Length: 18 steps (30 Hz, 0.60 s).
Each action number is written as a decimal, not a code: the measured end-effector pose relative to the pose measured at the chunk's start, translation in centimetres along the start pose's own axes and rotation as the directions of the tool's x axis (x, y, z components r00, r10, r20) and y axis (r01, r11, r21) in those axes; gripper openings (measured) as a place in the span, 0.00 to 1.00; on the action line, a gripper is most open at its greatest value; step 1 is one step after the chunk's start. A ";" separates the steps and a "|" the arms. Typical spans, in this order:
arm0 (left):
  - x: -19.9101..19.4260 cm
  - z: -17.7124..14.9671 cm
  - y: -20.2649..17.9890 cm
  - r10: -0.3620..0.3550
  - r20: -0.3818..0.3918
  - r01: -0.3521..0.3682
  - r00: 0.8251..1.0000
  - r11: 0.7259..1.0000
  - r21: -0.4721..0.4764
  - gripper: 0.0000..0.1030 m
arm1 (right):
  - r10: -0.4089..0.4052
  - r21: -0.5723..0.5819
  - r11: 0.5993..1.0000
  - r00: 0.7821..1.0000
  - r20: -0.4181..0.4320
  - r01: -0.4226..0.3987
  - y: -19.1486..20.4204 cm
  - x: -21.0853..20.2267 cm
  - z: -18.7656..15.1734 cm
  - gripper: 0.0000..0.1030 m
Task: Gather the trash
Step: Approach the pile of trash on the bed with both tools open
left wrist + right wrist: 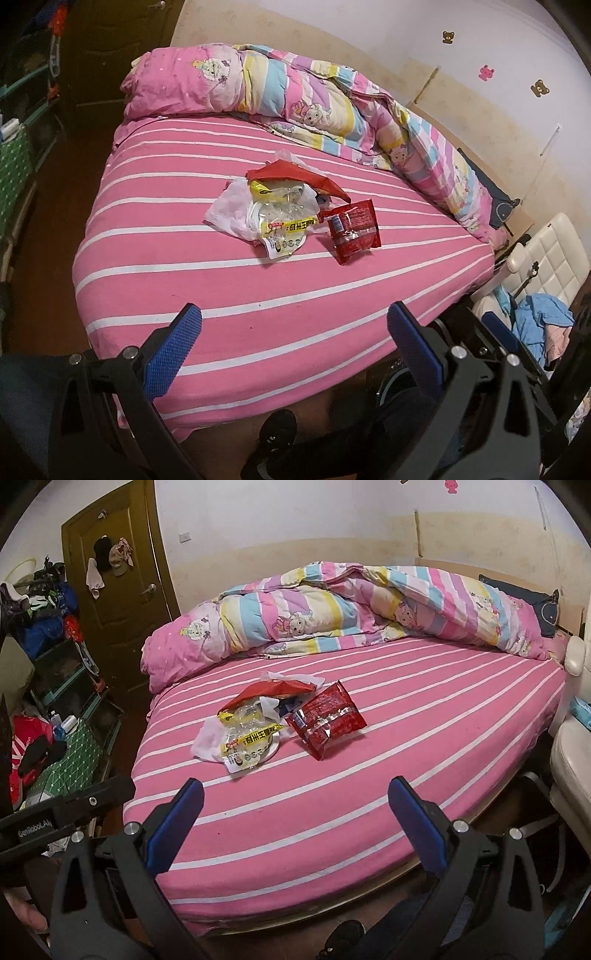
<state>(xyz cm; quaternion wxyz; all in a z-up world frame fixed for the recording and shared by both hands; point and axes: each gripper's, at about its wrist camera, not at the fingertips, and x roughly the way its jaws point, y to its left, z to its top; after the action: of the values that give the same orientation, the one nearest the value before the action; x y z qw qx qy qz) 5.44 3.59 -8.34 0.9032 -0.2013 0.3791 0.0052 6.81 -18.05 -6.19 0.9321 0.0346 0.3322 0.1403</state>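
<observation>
Crinkled glossy red wrapper (354, 230); clear crumpled plastic bag (279, 218); striped cotton bed (258, 314)

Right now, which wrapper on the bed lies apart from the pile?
The red snack packet, alone at the pile's right; the clear yellow-banded wrapper overlaps the others.

A home bedroom: striped bed (369, 775), cartoon quilt (332, 613), probably a child's.

Red snack packet (354, 230) flat on bed — crumpled wrappers (275, 218) touching beside.
</observation>
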 end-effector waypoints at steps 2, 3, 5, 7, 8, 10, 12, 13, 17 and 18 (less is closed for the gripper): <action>0.0 0.1 0.0 -0.003 0.001 0.003 1.000 1.000 0.002 0.95 | -0.001 0.006 1.000 1.000 0.006 0.001 0.1 0.1 -0.1 0.95; 0.1 0.1 0.0 -0.003 0.001 0.003 1.000 1.000 0.003 0.95 | 0.001 0.009 1.000 1.000 0.008 -0.002 0.0 0.1 -0.1 0.95; 0.1 0.2 0.0 0.000 0.003 0.000 1.000 1.000 0.002 0.95 | 0.005 0.014 1.000 1.000 0.009 -0.005 0.2 0.3 -0.1 0.95; 0.1 0.2 0.2 0.006 0.004 -0.006 1.000 1.000 0.001 0.95 | 0.007 0.014 1.000 1.000 0.014 -0.007 0.5 0.4 -0.1 0.95; 0.1 0.3 0.3 0.007 0.006 -0.007 1.000 1.000 -0.002 0.95 | 0.008 0.014 1.000 1.000 0.016 -0.009 0.7 0.3 -0.2 0.95; -0.1 0.4 0.7 0.006 0.009 -0.006 1.000 1.000 -0.009 0.95 | 0.012 0.009 1.000 1.000 0.017 -0.012 1.1 0.3 -0.2 0.95; -0.3 0.5 1.0 0.006 0.015 -0.005 1.000 1.000 -0.015 0.95 | 0.015 0.004 1.000 1.000 0.019 -0.015 1.4 0.2 -0.1 0.95; -0.4 0.6 1.1 0.009 0.019 -0.009 1.000 1.000 -0.017 0.95 | 0.016 0.001 1.000 1.000 0.020 -0.016 1.5 0.2 -0.1 0.95; -0.8 0.7 1.4 0.010 0.032 -0.010 0.999 1.000 -0.017 0.95 | 0.016 -0.008 1.000 1.000 0.026 -0.016 1.9 0.0 -0.1 0.95; -0.9 0.6 1.4 0.009 0.034 -0.009 0.999 1.000 -0.016 0.95 | 0.017 -0.008 1.000 0.999 0.027 -0.017 1.9 -0.1 0.0 0.95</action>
<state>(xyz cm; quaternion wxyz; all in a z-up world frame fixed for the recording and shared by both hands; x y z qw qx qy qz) 5.00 5.19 -7.86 0.9079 -0.2066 0.3643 0.0156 6.27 -16.23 -5.85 0.9354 0.0356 0.3186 0.1489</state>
